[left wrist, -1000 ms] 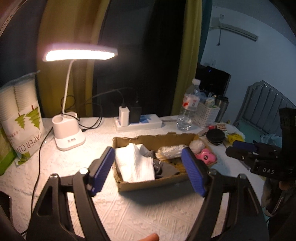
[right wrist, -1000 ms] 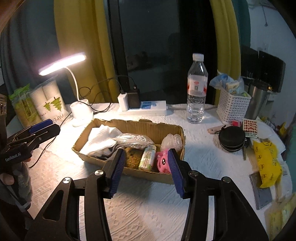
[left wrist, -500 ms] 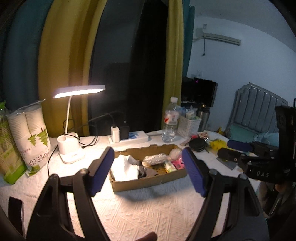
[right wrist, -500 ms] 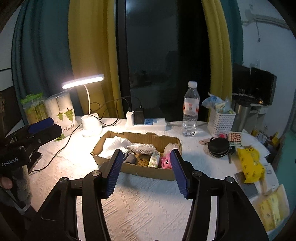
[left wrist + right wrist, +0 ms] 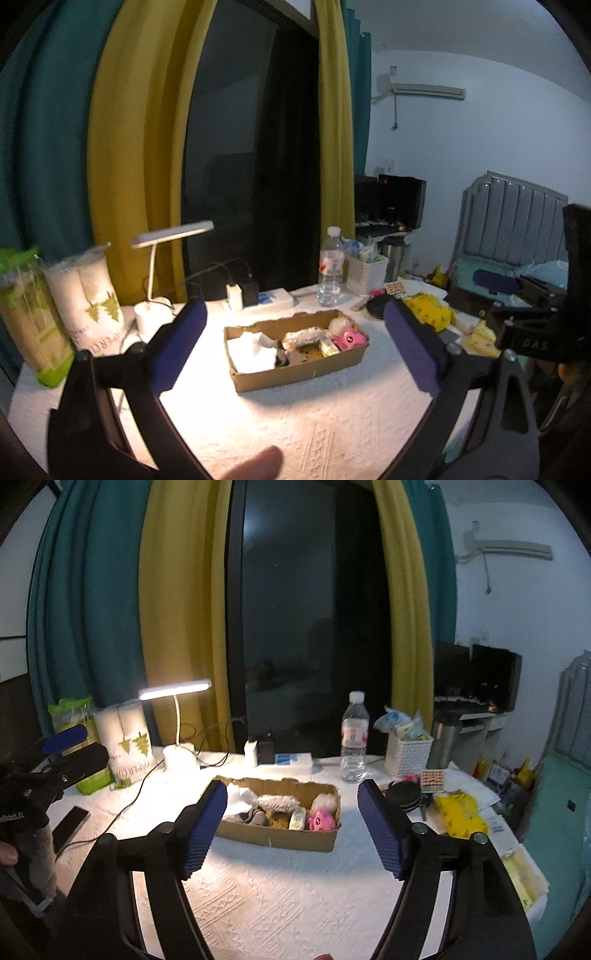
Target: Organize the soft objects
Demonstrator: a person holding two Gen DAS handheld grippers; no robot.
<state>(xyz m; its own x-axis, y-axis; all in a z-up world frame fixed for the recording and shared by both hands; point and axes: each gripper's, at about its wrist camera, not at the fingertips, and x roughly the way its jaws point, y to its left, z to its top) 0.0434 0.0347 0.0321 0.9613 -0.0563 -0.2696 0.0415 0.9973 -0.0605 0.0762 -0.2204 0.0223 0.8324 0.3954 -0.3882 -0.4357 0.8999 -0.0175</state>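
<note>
A shallow cardboard box [image 5: 306, 373] [image 5: 280, 836] sits mid-table on the white cloth. It holds a white folded cloth [image 5: 251, 350], a grey sock [image 5: 255, 816], a bagged white fluffy item [image 5: 275, 803], a sponge [image 5: 277, 821] and a pink plush toy [image 5: 349, 338] [image 5: 322, 820]. My left gripper [image 5: 295, 354] is open and empty, held back and above the table. My right gripper [image 5: 291, 830] is open and empty, also held back from the box. Each gripper shows at the edge of the other's view.
A lit desk lamp [image 5: 177, 723], paper-cup sleeves [image 5: 88, 295], a power strip [image 5: 284, 758], a water bottle [image 5: 354, 738], a white basket [image 5: 408, 755], a black round case [image 5: 402, 795] and a yellow packet [image 5: 460, 812] ring the box. A phone [image 5: 70, 827] lies at left.
Both grippers have pulled back and up from the box, which now looks smaller and farther. Both stay open and empty.
</note>
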